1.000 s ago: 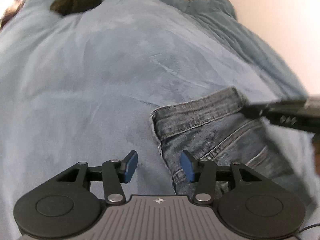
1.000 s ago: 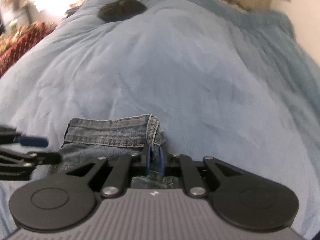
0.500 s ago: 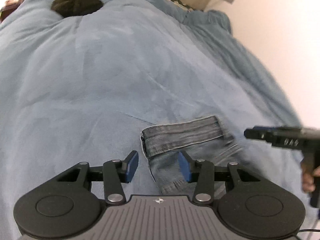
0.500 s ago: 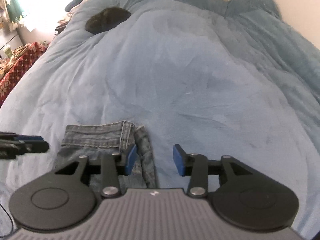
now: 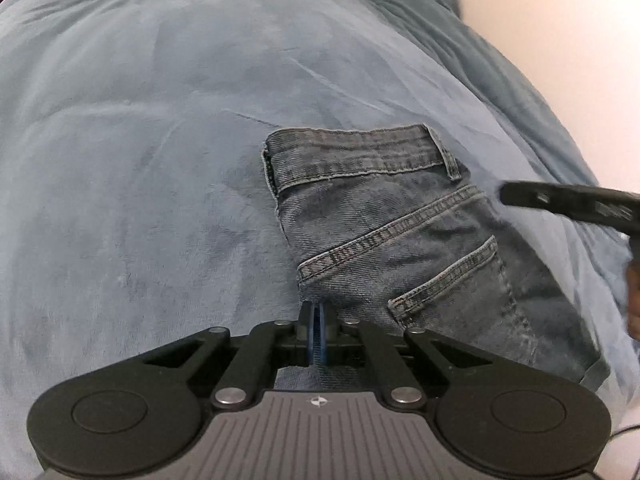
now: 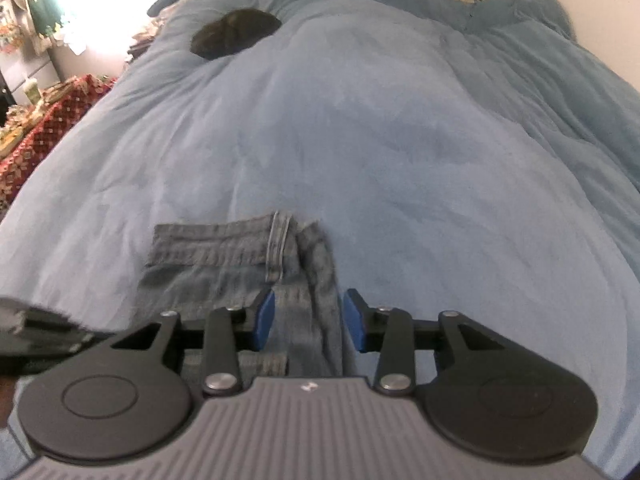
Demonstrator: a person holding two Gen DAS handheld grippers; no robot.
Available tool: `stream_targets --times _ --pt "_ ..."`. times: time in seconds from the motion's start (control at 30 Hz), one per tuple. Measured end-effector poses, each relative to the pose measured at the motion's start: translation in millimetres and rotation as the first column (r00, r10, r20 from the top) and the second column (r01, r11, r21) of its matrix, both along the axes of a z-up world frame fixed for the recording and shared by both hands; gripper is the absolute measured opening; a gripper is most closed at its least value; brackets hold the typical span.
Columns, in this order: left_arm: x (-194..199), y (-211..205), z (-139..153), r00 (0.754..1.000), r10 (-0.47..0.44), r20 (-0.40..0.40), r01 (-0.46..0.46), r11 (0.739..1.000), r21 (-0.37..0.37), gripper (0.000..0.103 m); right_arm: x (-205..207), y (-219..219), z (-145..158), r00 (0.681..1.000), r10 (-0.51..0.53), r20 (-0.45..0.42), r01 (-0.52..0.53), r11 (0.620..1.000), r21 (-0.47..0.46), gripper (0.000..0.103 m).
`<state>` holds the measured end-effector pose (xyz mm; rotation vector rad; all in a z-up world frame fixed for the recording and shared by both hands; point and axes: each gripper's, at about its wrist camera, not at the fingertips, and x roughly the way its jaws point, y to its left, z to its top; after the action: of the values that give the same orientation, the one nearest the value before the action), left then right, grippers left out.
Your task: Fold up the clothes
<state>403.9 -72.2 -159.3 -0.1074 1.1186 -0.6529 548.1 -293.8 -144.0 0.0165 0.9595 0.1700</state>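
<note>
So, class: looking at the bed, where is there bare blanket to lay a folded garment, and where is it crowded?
Free: the broad blue blanket between the jeans and the dark item near the far end, plus the stretch right of the jeans. Crowded: the near edge, where both grippers work at the jeans.

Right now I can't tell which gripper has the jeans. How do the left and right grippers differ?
The left gripper is shut, pads pinched on the jeans' left edge; the right gripper stands open, denim between its pads but not pressed. The left sits by the pocket side, the right by the belt loop. Both have blue pads and point down over the jeans.
</note>
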Motion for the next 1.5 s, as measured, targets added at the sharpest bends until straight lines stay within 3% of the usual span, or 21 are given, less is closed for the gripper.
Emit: stream_targets --times 0.13,0.17,0.2,0.37,0.47,0.53,0.67,0.73,0.9,0.93,1.0,1.17,1.23,1.27,1.3,1.37,1.5 --pt "-4.1 -1.4 8.9 0.999 -0.009 0.033 0.009 1.000 -0.003 0.002 32.0 8.0 -14.1 0.998 0.036 -0.045 -0.032 0.996 0.079 0.040" --pt "-5.5 -2.7 10.1 0.999 -0.020 0.038 0.021 1.000 -0.013 0.002 36.9 11.0 -18.8 0.997 0.045 -0.066 -0.040 0.996 0.078 0.021" --pt "-7.1 -4.3 12.9 0.999 -0.034 0.038 0.035 0.999 -0.030 0.003 38.8 14.9 -22.9 0.995 0.047 -0.083 -0.044 0.998 0.040 0.011" --pt "-15.5 -12.6 29.7 0.991 -0.077 0.109 0.082 0.996 -0.043 0.003 12.4 22.2 9.3 0.999 0.045 0.030 -0.045 0.999 -0.011 0.010" --pt "-13.9 -10.7 32.2 0.993 -0.065 0.103 0.073 0.995 -0.072 0.003 -0.3 20.0 26.6 0.997 0.036 0.067 -0.033 0.998 -0.047 0.010" --pt "-10.7 -12.1 26.5 0.995 -0.059 0.086 0.065 0.996 -0.069 0.003 6.5 16.1 16.2 0.998 0.026 0.060 -0.021 0.995 -0.094 0.010" --pt "-1.8 -19.9 6.6 0.998 -0.049 0.035 0.051 0.997 -0.054 0.002 36.8 6.7 -24.4 0.999 0.014 -0.034 -0.015 1.000 -0.022 0.011" --pt "2.2 -22.7 -6.2 0.999 -0.040 0.008 0.040 0.998 -0.041 0.003 43.5 10.1 -41.8 0.998 0.021 -0.058 -0.023 0.999 -0.044 0.012" --pt "6.0 -32.0 -21.5 0.999 -0.049 0.002 0.049 0.999 -0.013 0.003 47.0 3.2 -54.7 0.997 -0.010 -0.073 0.009 1.000 -0.008 0.013" --pt "5.8 -33.3 -19.8 0.998 -0.057 0.013 0.057 0.998 -0.004 0.003 47.0 3.3 -52.5 0.997 -0.012 -0.073 0.011 1.000 -0.008 0.014" --pt "4.3 -34.4 -15.6 0.997 -0.068 0.031 0.068 0.998 0.010 0.002 44.8 2.6 -43.3 0.998 -0.024 -0.063 0.023 1.000 -0.003 0.029" --pt "-1.7 -18.3 0.6 0.999 -0.042 0.024 0.043 0.999 -0.030 0.003 13.9 7.1 -3.9 0.999 -0.035 0.004 0.035 0.999 -0.019 0.030" --pt "-3.6 -13.0 9.5 0.999 -0.037 0.029 0.038 0.998 -0.047 0.003 -3.3 7.1 5.7 0.999 -0.032 -0.004 0.032 0.999 -0.011 0.025" --pt "-4.6 -11.3 14.0 0.999 -0.038 0.035 0.040 0.998 -0.052 0.003 -12.8 6.2 7.7 0.999 -0.030 -0.016 0.030 1.000 -0.003 0.013" --pt "-5.4 -14.1 14.9 0.998 -0.045 0.038 0.047 0.998 -0.052 0.003 -22.3 5.3 9.7 0.999 -0.029 -0.029 0.029 1.000 0.006 0.006" --pt "-7.0 -20.6 15.9 0.997 -0.058 0.042 0.061 0.997 -0.051 0.003 -39.2 8.3 7.6 0.998 0.010 -0.067 -0.009 1.000 0.018 0.006" --pt "-10.0 -37.1 -8.7 0.998 -0.069 0.004 0.069 0.997 -0.017 0.003 -52.4 6.8 -20.5 0.994 0.022 -0.104 -0.030 0.997 -0.071 0.006"
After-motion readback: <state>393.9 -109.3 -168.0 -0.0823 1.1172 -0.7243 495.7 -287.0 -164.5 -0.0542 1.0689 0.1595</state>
